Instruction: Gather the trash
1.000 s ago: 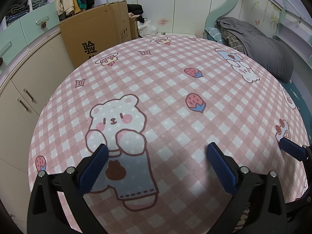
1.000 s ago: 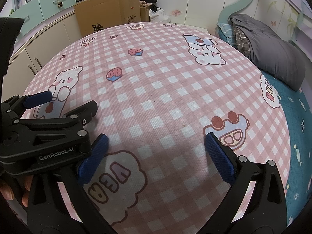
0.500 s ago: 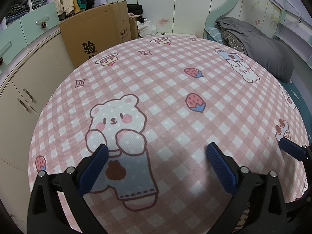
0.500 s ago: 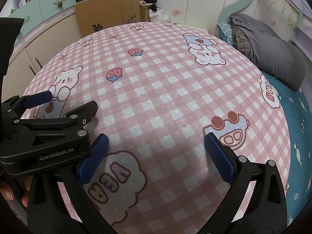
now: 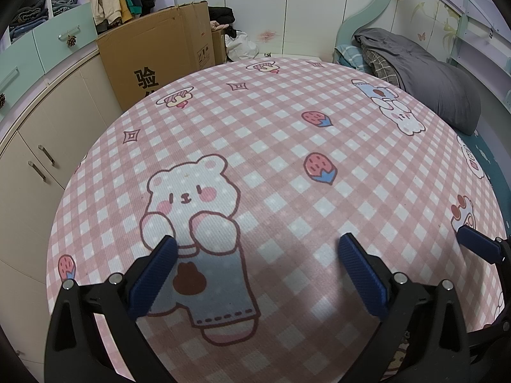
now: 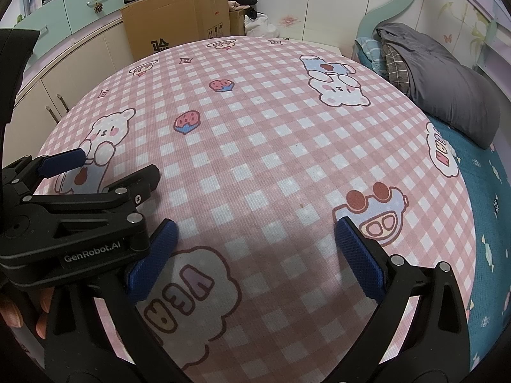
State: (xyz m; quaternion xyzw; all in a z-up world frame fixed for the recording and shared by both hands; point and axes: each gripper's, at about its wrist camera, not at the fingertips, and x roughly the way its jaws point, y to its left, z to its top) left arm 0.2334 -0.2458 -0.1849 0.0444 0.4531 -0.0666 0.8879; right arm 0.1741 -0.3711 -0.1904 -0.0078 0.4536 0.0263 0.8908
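Observation:
No piece of trash shows in either view. My left gripper (image 5: 255, 274) stands open above a pink checked tablecloth (image 5: 274, 134), over a printed bear. My right gripper (image 6: 252, 255) is open too, nothing between its blue pads, over the same cloth (image 6: 265, 127). The left gripper (image 6: 105, 172) also appears at the left edge of the right wrist view, held by a hand (image 6: 12, 312). One blue fingertip (image 5: 476, 244) of the right gripper shows at the right edge of the left wrist view.
A large cardboard box (image 5: 159, 57) stands behind the table at the left, by cream cabinets (image 5: 35, 159). A grey duvet (image 5: 428, 76) lies on a bed with a teal sheet (image 6: 485, 210) at the right. White wardrobe doors (image 5: 255, 9) close the back.

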